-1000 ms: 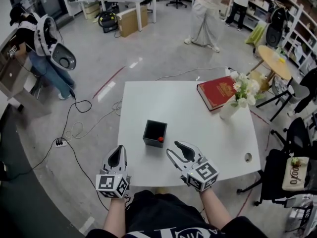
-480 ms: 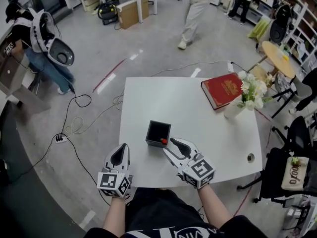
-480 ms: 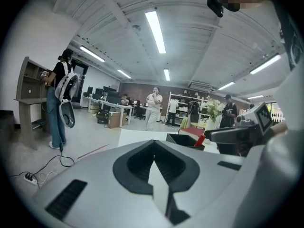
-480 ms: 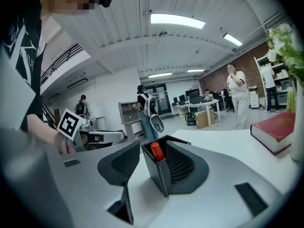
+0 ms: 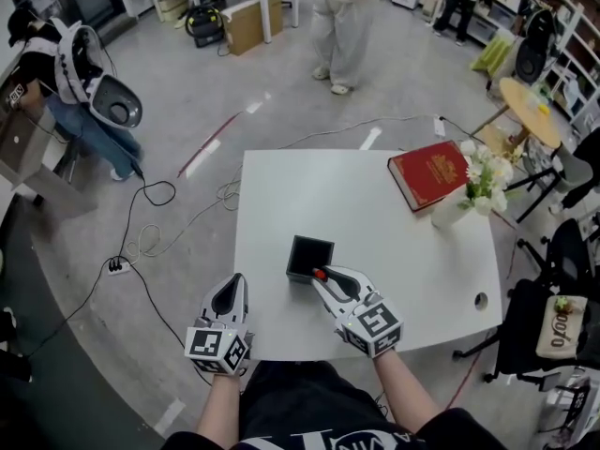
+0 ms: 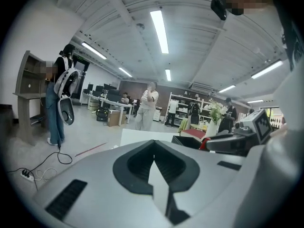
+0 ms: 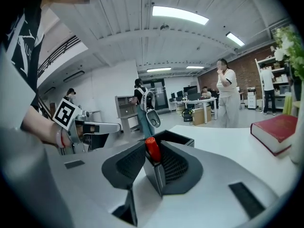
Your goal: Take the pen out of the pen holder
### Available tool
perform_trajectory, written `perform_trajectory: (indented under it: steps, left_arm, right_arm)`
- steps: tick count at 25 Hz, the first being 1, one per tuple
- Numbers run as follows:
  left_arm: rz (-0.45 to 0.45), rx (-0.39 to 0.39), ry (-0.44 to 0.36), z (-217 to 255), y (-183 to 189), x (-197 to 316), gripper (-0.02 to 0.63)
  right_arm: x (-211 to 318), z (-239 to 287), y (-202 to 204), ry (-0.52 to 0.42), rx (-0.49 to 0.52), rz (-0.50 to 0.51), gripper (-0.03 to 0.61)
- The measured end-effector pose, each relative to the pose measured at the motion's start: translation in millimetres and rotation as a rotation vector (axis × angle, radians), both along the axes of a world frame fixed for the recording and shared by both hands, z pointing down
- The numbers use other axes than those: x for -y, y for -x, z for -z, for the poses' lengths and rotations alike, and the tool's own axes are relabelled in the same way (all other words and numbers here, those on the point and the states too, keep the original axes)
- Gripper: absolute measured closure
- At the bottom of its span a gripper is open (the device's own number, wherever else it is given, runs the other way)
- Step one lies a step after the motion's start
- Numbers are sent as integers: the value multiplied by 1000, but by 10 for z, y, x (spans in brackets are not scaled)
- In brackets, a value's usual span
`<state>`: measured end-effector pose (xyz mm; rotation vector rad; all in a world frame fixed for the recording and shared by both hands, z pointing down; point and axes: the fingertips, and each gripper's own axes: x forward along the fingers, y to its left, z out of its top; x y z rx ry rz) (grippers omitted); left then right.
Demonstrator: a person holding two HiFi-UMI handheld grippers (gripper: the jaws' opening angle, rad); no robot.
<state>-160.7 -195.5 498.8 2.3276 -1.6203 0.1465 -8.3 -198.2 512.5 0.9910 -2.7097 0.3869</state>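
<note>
- Head view: You are holding your right gripper at 5 o'clock of the black pen holder, which is sitting near the middle of the white table. The pen is showing its red top at the holder's 5 o'clock corner, right at the jaw tips. Your left gripper is hanging at 8 o'clock of the holder, by the table's edge and well apart from it. A red book and a vase of flowers are standing out at 2 o'clock, taking no part.
- Left gripper view: The jaws are meeting at their tips with nothing between them. This hand is idling, and the holder is showing off at 3 o'clock.
- Right gripper view: The jaws are standing apart and straddling the holder's near corner. The pen's red top is rising between the ribbed pads, which do not appear to be pressing on it.
- Progress, as a judgement: The approach is looking complete, but the pen is sitting inside the holder, not yet gripped. Closing on the red top and lifting it clear are what is remaining.
</note>
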Motion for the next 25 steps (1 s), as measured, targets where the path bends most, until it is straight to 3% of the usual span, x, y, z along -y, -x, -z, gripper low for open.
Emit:
perform_trajectory:
  steps: [8,25]
  left_arm:
    - [-7,-10,0,8,38,14,615]
    - [-11,-9,-25,96,108,138,615]
  right_arm:
    - [46,17,-59,-17,2,-55,508]
    - [234,490,-99,-76,64,-86,508]
